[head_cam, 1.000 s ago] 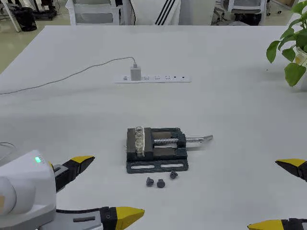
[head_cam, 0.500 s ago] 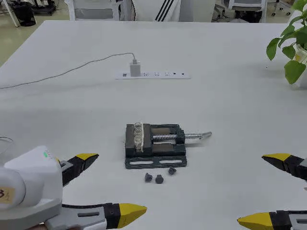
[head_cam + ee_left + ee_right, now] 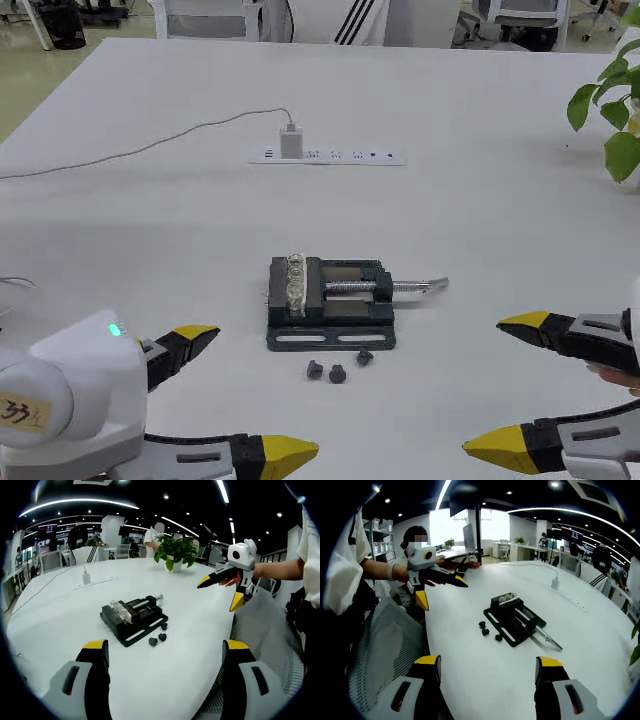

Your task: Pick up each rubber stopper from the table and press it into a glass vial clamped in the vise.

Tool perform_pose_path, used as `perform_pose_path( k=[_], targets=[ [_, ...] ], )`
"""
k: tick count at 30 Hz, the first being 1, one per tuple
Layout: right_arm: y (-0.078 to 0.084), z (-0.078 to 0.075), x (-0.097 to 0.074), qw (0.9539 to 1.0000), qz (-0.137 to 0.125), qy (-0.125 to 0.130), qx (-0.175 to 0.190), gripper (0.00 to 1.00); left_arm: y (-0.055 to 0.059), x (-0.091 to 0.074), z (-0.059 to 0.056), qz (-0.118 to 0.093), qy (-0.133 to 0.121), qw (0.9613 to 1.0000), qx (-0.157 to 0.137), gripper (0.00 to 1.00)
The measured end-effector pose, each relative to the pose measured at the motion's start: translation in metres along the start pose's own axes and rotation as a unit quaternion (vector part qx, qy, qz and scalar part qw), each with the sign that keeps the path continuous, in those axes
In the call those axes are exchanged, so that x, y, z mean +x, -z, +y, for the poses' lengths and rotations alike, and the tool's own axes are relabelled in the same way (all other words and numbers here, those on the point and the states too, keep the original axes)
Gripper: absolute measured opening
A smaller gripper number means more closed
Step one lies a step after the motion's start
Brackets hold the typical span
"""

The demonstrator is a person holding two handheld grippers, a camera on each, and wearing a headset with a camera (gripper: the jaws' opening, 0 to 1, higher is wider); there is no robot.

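A black vise [image 3: 330, 304] [image 3: 133, 617] [image 3: 514, 617] sits mid-table with clear glass vials [image 3: 296, 279] [image 3: 119, 611] [image 3: 506, 598] clamped upright in a row at its left end. Three dark rubber stoppers [image 3: 338, 372] [image 3: 158, 636] [image 3: 486, 629] lie loose on the table just in front of it. My left gripper [image 3: 235, 392] [image 3: 166, 650] hovers open at the near left, nothing between its yellow tips. My right gripper [image 3: 508, 383] [image 3: 488, 667] is open at the near right, also holding nothing. Both are well short of the stoppers.
A white power strip [image 3: 328, 156] with a plugged charger and a cable running left lies behind the vise. A potted plant [image 3: 608, 112] stands at the far right edge. Chairs line the far side. The vise handle [image 3: 420, 286] sticks out to the right.
Both grippers have come further into view toward the middle, the right one most. The camera shifted slightly; vise, vials and stoppers stay put.
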State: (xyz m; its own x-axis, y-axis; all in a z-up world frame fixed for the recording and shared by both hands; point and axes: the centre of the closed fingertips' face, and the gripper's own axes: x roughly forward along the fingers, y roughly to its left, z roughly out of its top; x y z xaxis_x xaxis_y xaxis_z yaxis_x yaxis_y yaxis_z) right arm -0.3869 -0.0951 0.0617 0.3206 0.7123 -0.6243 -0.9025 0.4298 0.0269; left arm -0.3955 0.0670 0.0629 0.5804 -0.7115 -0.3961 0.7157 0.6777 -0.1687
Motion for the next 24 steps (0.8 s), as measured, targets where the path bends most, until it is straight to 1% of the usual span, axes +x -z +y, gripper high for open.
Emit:
perform_pose_path(
  k=[7, 8, 11, 16, 18, 20, 24],
  targets=[
    [-0.014, 0.006, 0.023, 0.9992, 0.013, -0.029, -0.023, 0.71, -0.002, 0.002, -0.006, -0.002, 0.001, 1.0000, 0.003, 0.93],
    [-0.015, 0.008, 0.027, 0.9987, 0.017, -0.037, -0.030, 0.70, -0.001, 0.002, -0.006, -0.001, 0.002, 1.0000, 0.004, 0.93],
    [-0.018, 0.011, 0.037, 0.9976, 0.026, -0.049, -0.040, 0.67, 0.001, 0.002, -0.006, 0.002, 0.002, 1.0000, 0.007, 0.93],
    [-0.023, 0.013, 0.055, 0.9954, 0.041, -0.064, -0.059, 0.62, 0.002, 0.002, -0.006, 0.005, 0.003, 0.9999, 0.009, 0.93],
    [-0.027, 0.014, 0.062, 0.9945, 0.044, -0.069, -0.066, 0.59, 0.002, 0.002, -0.006, 0.005, 0.003, 0.9999, 0.009, 0.93],
    [-0.030, 0.013, 0.069, 0.9941, 0.043, -0.072, -0.068, 0.58, 0.002, 0.002, -0.005, 0.005, 0.003, 0.9999, 0.009, 0.93],
    [-0.034, 0.014, 0.083, 0.9925, 0.050, -0.082, -0.076, 0.53, 0.004, 0.001, -0.004, 0.007, 0.003, 0.9999, 0.010, 0.93]
  ],
)
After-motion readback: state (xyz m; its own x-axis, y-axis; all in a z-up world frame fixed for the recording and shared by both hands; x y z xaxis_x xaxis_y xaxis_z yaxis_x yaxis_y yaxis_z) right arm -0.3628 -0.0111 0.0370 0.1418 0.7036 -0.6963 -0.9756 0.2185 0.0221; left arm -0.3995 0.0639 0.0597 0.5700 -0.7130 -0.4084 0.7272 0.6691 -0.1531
